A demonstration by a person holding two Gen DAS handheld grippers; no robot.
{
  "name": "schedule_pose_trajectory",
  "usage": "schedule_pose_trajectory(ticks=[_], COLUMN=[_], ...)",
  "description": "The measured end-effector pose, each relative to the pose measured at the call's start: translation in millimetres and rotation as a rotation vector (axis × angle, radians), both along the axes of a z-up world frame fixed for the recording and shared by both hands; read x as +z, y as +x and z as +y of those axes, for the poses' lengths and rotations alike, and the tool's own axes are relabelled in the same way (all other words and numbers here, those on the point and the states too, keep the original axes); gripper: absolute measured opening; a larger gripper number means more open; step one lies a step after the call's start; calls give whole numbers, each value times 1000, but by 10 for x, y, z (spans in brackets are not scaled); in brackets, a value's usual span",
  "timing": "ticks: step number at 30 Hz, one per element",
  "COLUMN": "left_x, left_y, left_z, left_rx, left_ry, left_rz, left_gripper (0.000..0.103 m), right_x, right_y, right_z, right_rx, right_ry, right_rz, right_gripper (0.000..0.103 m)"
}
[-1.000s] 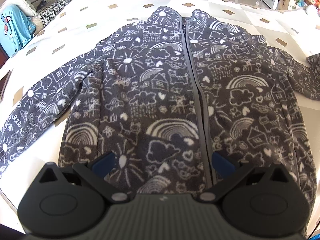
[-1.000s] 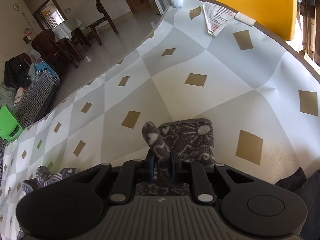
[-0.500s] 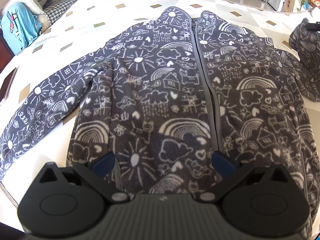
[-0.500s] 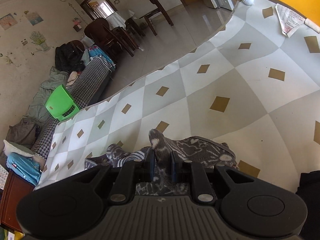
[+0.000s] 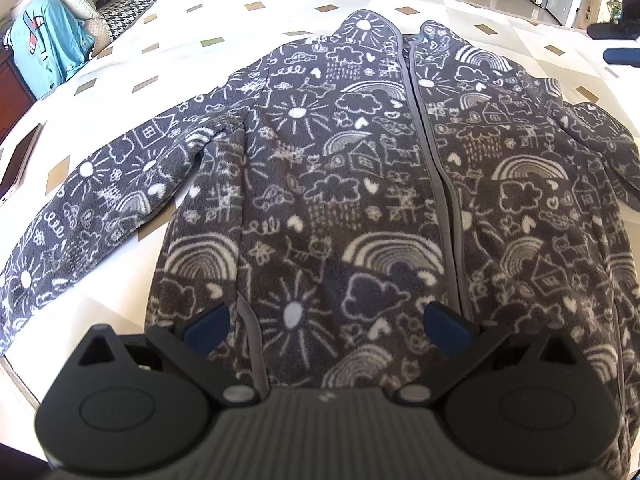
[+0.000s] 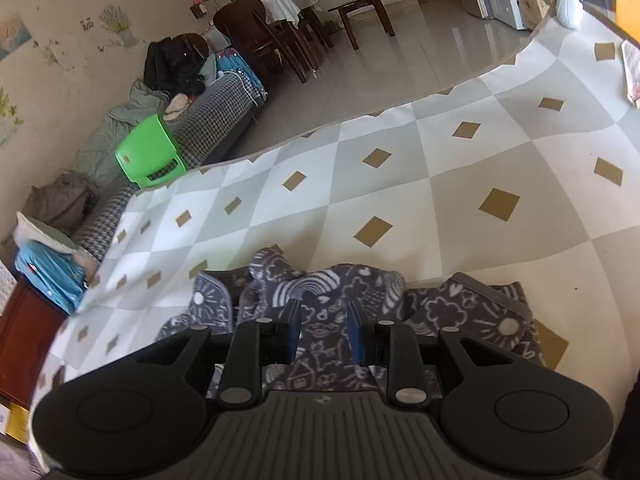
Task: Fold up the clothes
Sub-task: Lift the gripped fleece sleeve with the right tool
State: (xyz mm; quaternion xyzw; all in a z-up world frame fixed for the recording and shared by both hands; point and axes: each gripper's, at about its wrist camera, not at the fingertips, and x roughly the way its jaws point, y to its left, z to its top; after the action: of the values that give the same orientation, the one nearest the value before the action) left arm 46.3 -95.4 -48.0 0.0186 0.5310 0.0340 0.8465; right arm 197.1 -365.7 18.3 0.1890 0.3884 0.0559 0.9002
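Observation:
A dark grey fleece jacket (image 5: 360, 184) with white doodles lies flat, front up and zipped, on the diamond-patterned tablecloth (image 5: 248, 4). Its left sleeve (image 5: 100, 192) stretches out to the side. The right sleeve (image 6: 332, 292) lies folded in over the jacket's shoulder. My left gripper (image 5: 326, 328) hovers open over the hem, with nothing between its blue pads. My right gripper (image 6: 323, 330) is over the folded sleeve with its jaws opening. Sleeve fabric shows in the gap below the pads, which do not pinch it.
A sofa with a green stool (image 6: 150, 152) and a blue bag (image 5: 52, 48) runs along the table's far side. A flat device (image 5: 20, 156) lies at the table's left edge. A paper (image 6: 632, 76) and a white kettle (image 6: 570, 8) sit far right. Dining chairs stand beyond.
My right gripper carried the pinched sleeve end in over the jacket, rolled, and its jaws parted, leaving the fabric lying below. The left gripper stayed over the hem.

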Motion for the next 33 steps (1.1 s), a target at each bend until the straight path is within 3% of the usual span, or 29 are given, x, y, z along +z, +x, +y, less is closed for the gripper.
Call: schedule_pose_trajectory(ticks=[7,9,14,22,29,33], left_x=[16,20,9,-32,-103,-128], left_y=[17,22,32,46,69,53], left_z=[68,55,-30,-139,-153,-131], left_rx=[24,21,-2,-25,-18,-9], left_ry=[-15,-18,-12,-3,31,28], left_rz=[2,2,5,16,23,28], left_gripper=[103,103,103,103,103,103], right_x=[-248,-240,-325,-579,-735,-754], right_y=[-29,-66,-100,-46,48,51], right_z=[-42,-167,-544,-665,-598,-530], right_rx=[119,98,-36,-97,-150,-143], right_ry=[-187,-184,-57,110,119,72], right_rz=[121,124,195,287,301,288], right_gripper=[49,52,54,54,53,33])
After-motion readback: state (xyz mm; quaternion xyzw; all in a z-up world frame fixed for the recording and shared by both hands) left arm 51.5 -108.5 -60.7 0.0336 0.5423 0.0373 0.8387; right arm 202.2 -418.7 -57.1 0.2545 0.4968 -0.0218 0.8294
